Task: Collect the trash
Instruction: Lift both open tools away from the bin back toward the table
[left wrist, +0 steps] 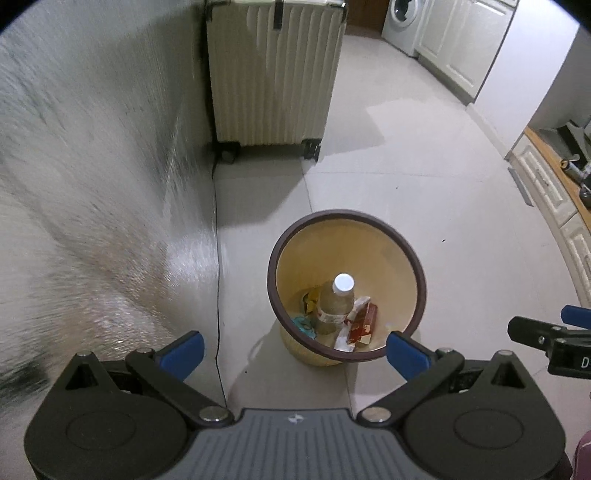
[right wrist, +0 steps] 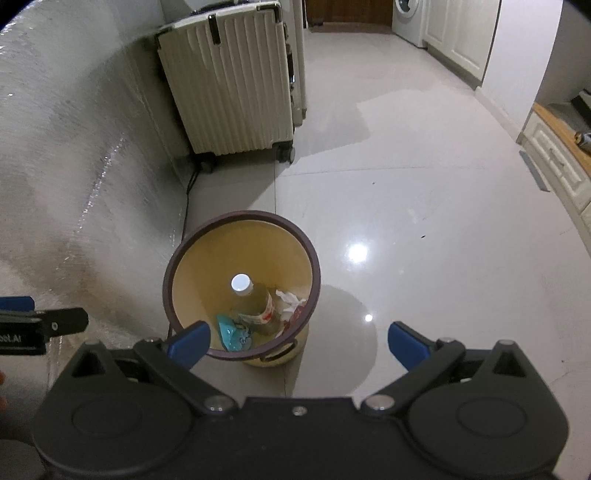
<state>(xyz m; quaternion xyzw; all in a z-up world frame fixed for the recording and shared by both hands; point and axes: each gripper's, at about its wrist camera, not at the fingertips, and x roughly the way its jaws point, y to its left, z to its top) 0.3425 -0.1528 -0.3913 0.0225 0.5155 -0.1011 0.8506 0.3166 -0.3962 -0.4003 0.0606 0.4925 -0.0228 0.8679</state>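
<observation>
A yellow trash bin with a dark brown rim stands on the tiled floor; it also shows in the right wrist view. Inside lie a plastic bottle with a white cap, a red carton, a blue wrapper and crumpled white paper. My left gripper is open and empty above the bin's near rim. My right gripper is open and empty, above and just right of the bin. Its tip shows at the right edge of the left wrist view.
A cream ribbed suitcase stands on wheels against the silvery wall, behind the bin. A black cable runs along the wall's foot. White cabinets and a washing machine are far right. A wooden counter is at right.
</observation>
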